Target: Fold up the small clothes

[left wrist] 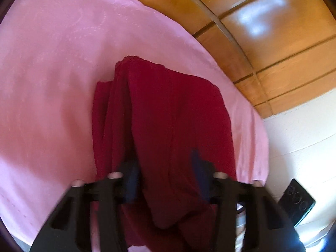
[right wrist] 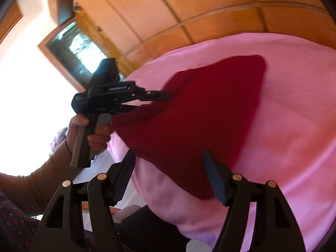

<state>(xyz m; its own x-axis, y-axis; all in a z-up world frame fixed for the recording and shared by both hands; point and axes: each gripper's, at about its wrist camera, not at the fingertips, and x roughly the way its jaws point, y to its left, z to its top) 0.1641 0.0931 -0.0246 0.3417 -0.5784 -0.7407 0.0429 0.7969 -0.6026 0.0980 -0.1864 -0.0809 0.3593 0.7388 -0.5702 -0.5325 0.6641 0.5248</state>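
Observation:
A dark red garment (left wrist: 168, 109) lies bunched on a pink blanket (left wrist: 52, 84). In the left wrist view its near end passes between the blue-padded fingers of my left gripper (left wrist: 166, 174), which is shut on it, with folds draping over and below the jaws. From the right wrist view, the left gripper (right wrist: 166, 96) bites into the raised left edge of the red garment (right wrist: 199, 109), held by a hand (right wrist: 96, 134). My right gripper (right wrist: 170, 172) stands open at the garment's near edge, with its pads apart from the cloth.
The pink blanket (right wrist: 294, 105) covers the work surface. Wooden panelling (left wrist: 273, 42) rises behind it. A black flat device (left wrist: 298, 203) rests on a white surface (left wrist: 304, 136) to the right. A brown sleeve (right wrist: 42, 184) and a framed glass panel (right wrist: 71, 48) are on the left.

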